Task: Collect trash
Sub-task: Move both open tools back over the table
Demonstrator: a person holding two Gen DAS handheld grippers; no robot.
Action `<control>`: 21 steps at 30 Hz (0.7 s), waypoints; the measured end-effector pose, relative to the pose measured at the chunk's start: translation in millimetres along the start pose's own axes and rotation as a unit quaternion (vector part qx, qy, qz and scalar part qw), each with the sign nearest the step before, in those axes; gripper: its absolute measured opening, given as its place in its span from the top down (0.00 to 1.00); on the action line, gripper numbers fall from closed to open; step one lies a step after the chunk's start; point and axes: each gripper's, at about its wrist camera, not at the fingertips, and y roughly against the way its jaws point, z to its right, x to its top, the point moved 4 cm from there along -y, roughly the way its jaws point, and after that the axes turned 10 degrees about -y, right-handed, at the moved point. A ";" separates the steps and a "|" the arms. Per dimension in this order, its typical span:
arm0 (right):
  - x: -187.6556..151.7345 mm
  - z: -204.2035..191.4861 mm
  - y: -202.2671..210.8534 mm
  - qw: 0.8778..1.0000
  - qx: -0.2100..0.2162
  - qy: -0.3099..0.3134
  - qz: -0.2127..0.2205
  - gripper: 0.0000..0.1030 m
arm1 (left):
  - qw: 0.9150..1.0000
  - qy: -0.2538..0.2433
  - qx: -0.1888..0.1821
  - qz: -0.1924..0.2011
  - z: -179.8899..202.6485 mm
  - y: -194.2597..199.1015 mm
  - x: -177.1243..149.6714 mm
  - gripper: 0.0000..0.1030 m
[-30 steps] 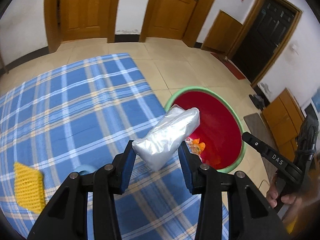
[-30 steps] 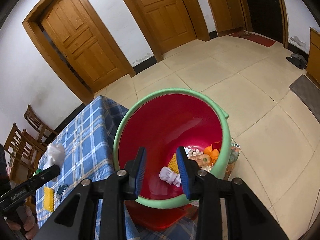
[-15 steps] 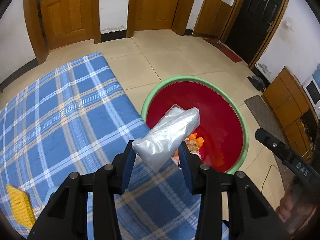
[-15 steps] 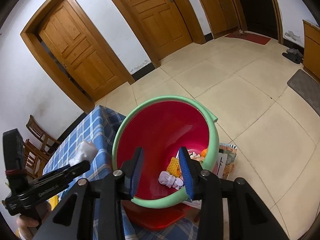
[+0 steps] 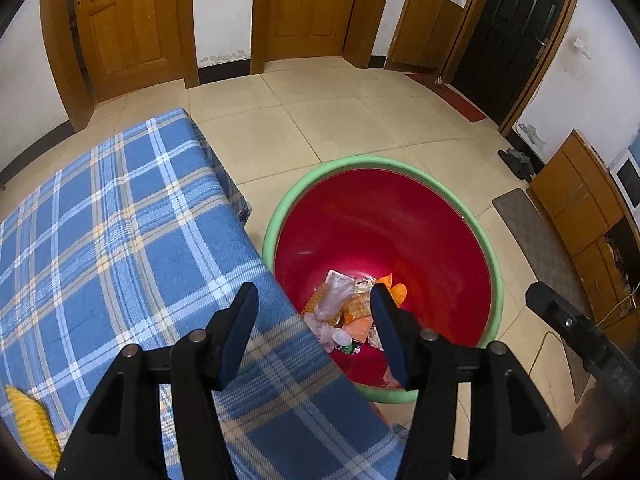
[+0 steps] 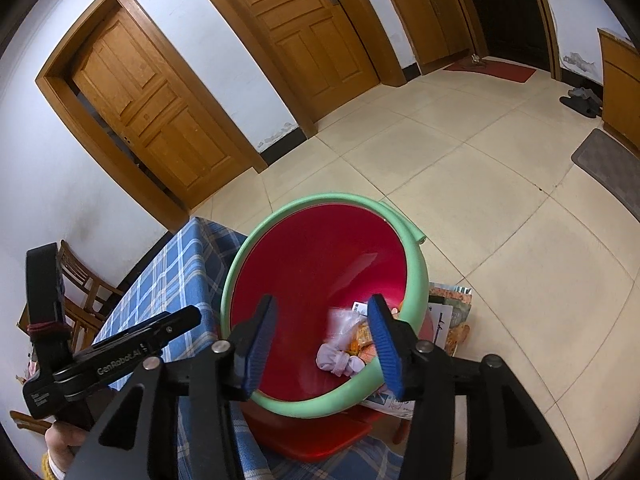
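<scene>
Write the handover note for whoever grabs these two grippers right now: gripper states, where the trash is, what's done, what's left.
Left gripper: open, empty, held at the table edge over the red bin.
Right gripper: open, empty, held over the bin's near rim.
Done: the clear plastic bag now lies in the bin on the other trash.
Left: a yellow knitted piece remains on the blue plaid tablecloth, near left corner. Fetch it next if it counts as trash.

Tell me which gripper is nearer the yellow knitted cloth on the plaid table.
Left. The left gripper is over the table edge, yellow knitted cloth at its left; the right gripper is above the basin.
</scene>
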 end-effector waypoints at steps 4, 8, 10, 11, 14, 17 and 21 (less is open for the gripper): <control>-1.3 -2.4 1.0 1.000 0.001 0.000 -0.002 0.41 | 1.000 0.003 0.001 0.005 -4.6 5.9 -2.0 0.44; -3.5 -5.6 3.4 1.000 0.004 0.004 -0.003 0.35 | 1.000 0.012 0.004 0.008 -9.6 15.6 -6.6 0.43; -5.3 -9.3 4.9 1.000 0.006 0.008 -0.005 0.33 | 1.000 0.018 0.009 0.008 -13.6 21.1 -9.9 0.43; -6.2 -11.0 5.3 1.000 0.007 0.011 -0.006 0.32 | 1.000 0.022 0.010 0.009 -16.2 23.9 -11.8 0.43; -9.9 -18.0 7.4 1.000 0.010 0.019 -0.009 0.32 | 0.999 0.034 0.016 0.009 -25.2 31.9 -19.6 0.43; -11.5 -26.0 9.2 0.999 0.017 0.027 -0.010 0.32 | 0.999 0.045 0.028 0.006 -33.9 39.6 -29.1 0.43; -15.2 -34.5 11.0 0.999 0.023 0.035 -0.014 0.31 | 0.997 0.062 0.039 0.008 -48.9 52.0 -40.2 0.43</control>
